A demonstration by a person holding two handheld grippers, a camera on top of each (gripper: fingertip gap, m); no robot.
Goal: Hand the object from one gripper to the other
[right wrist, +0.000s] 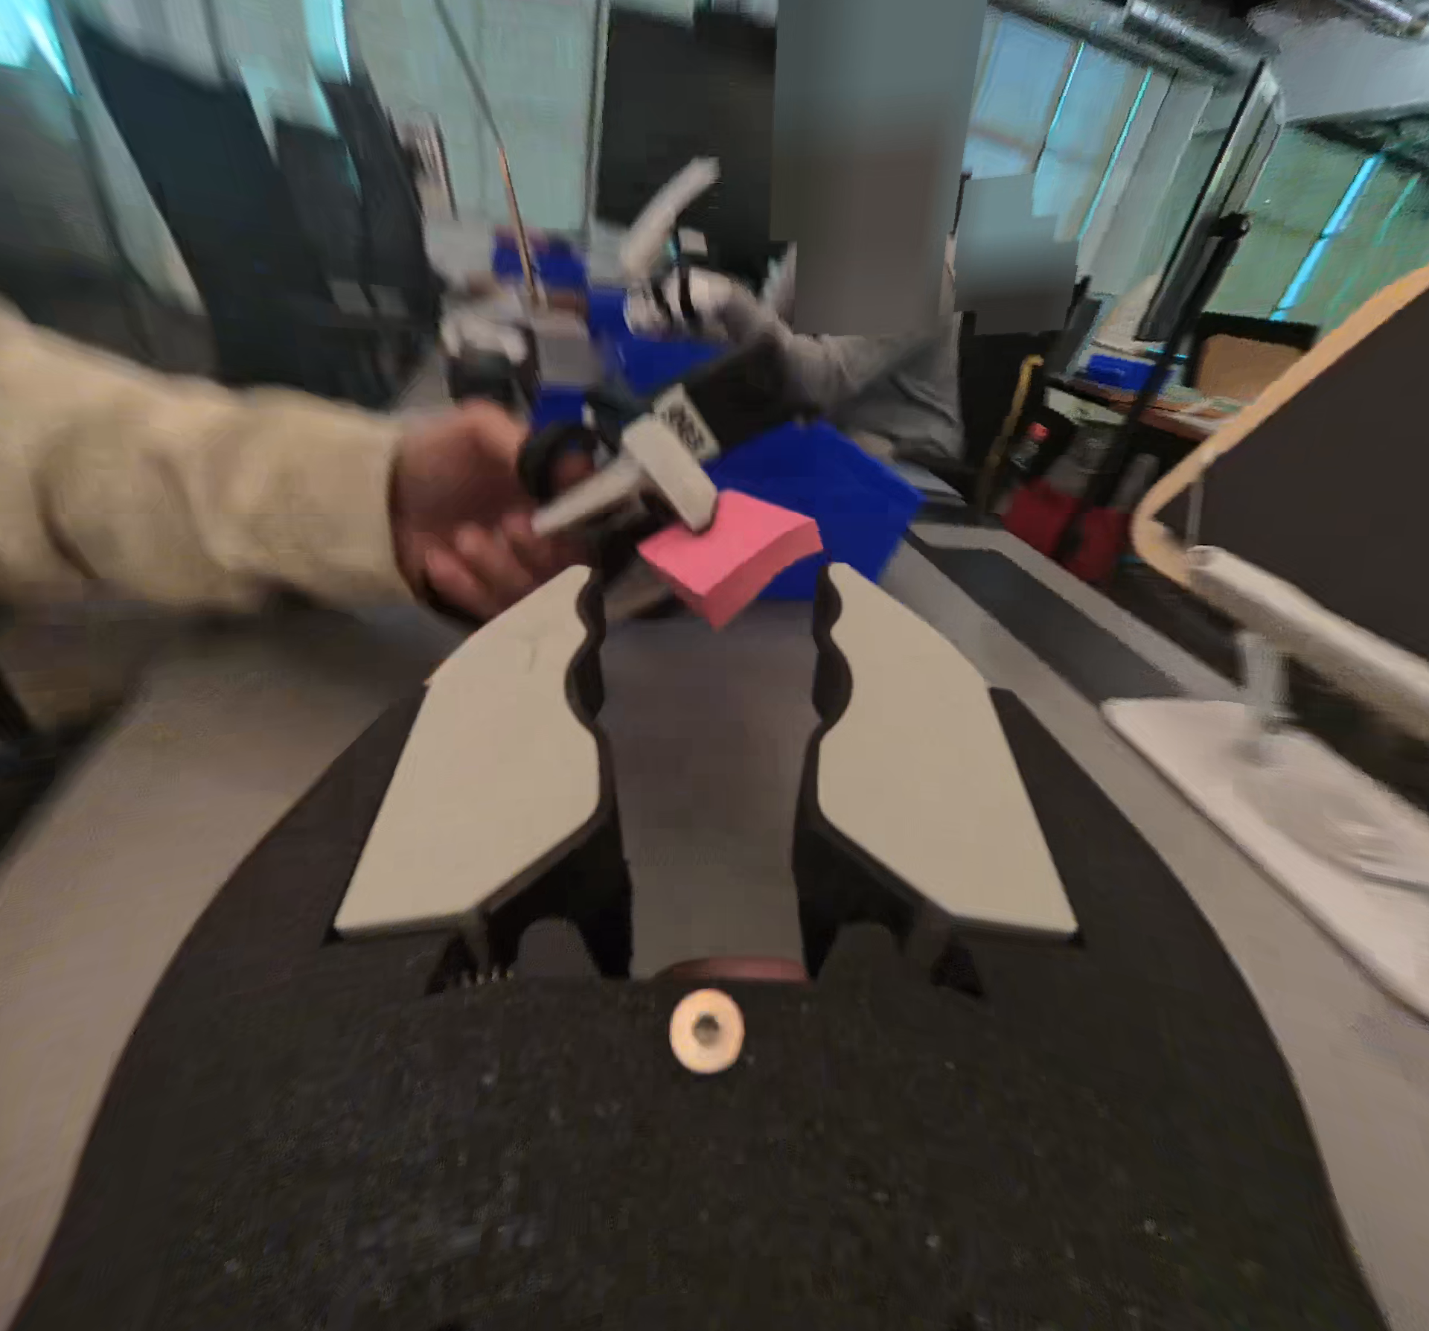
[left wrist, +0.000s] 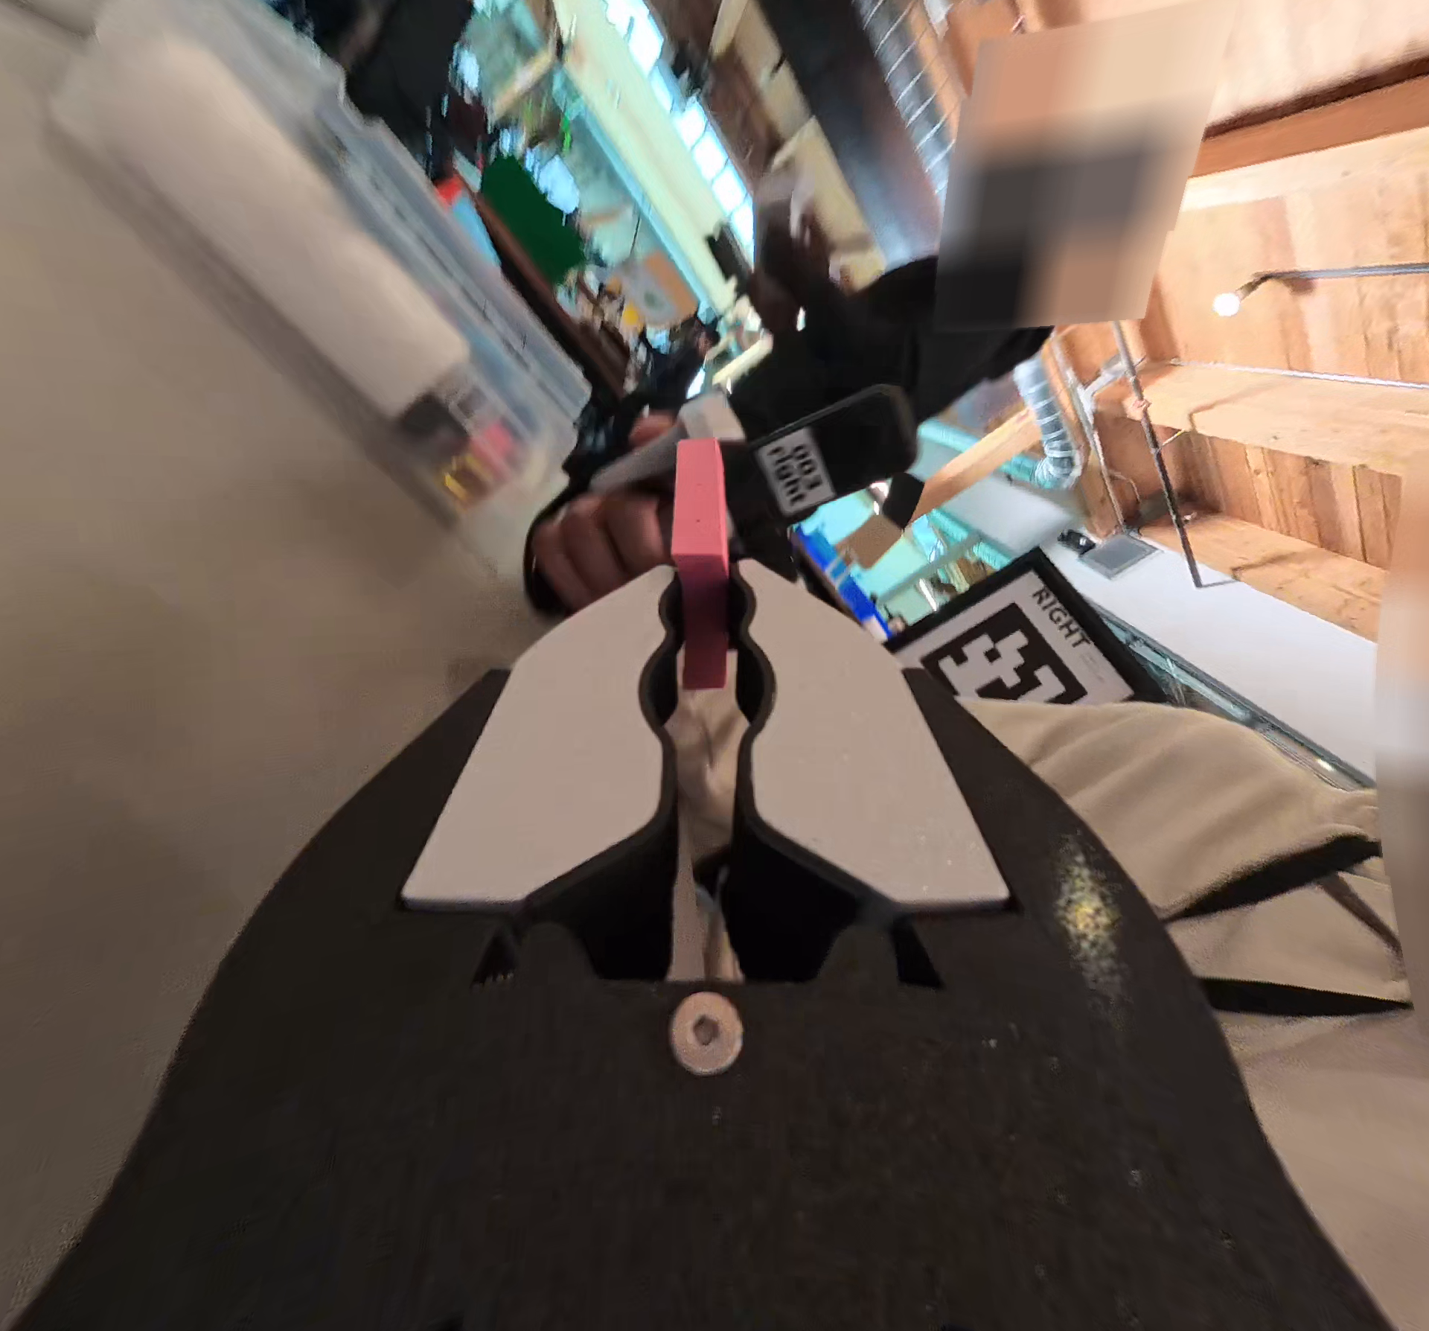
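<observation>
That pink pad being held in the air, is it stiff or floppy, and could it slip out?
The pink pad probably is fairly stiff: it juts from the left tool without sagging. It looks light, a thin slab. It might pivot or slip, since it is pinched only near one corner.

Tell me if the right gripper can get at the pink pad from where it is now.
Probably yes. The right gripper is open, and the pink pad sits just past its fingertips, nothing between. The left gripper pinches only one end, so the free corner toward the right gripper looks graspable.
</observation>
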